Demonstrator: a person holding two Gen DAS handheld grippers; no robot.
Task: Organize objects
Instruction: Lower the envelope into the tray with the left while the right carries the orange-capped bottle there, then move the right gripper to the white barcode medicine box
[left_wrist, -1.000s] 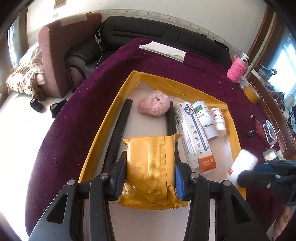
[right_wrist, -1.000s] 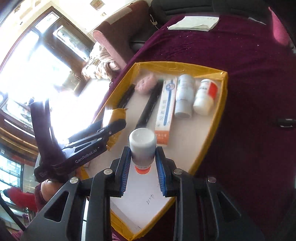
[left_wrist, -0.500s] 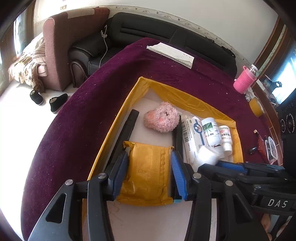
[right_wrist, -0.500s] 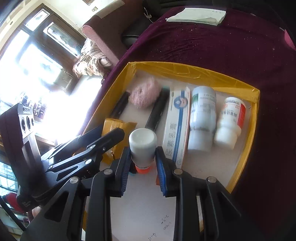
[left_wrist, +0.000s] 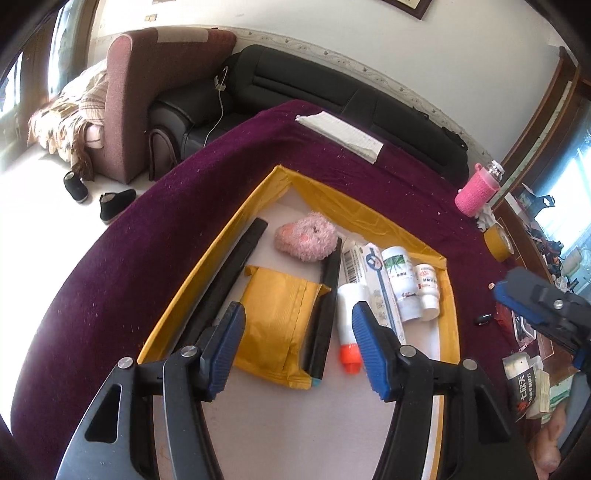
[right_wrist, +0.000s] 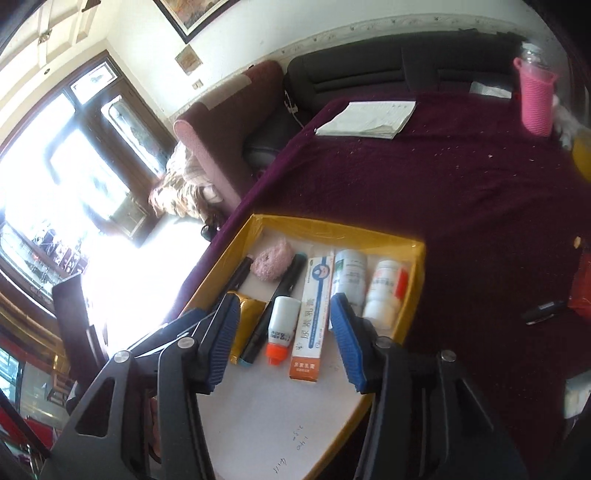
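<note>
Both grippers hang above the tray (left_wrist: 448, 295) with fingers spread apart and nothing between them. The left gripper (left_wrist: 297, 345) sits over the tray's near half, its blue fingers (left_wrist: 225, 343) framing the yellow packet (left_wrist: 277, 325) from above without touching it. The right gripper (right_wrist: 284, 339) is likewise wide open over the tray, seen in the left view off to the right above the counter (left_wrist: 129, 258). The tray, yellow-walled with a white floor, rests on the purple-covered counter. Inside it, from the left: a black bar (left_wrist: 229, 277) along the left wall, then the packet lying flat, then a second black bar (left_wrist: 325, 314) touching the packet's right edge. A pink plush (left_wrist: 304, 242) lies at the far end between the two bars. Just right of the second bar lies a small bottle (left_wrist: 347, 314), white with an orange cap pointing toward the camera. Next to it is a long box (right_wrist: 312, 314), then a tall white bottle (right_wrist: 349, 277), then a white bottle with a red label (right_wrist: 386, 288) nearest the right wall. All lie on their sides, roughly parallel. On the counter beyond the tray are a notepad (right_wrist: 369, 116), a pink-sleeved bottle (right_wrist: 535, 99) and a tape roll (left_wrist: 498, 243).
</note>
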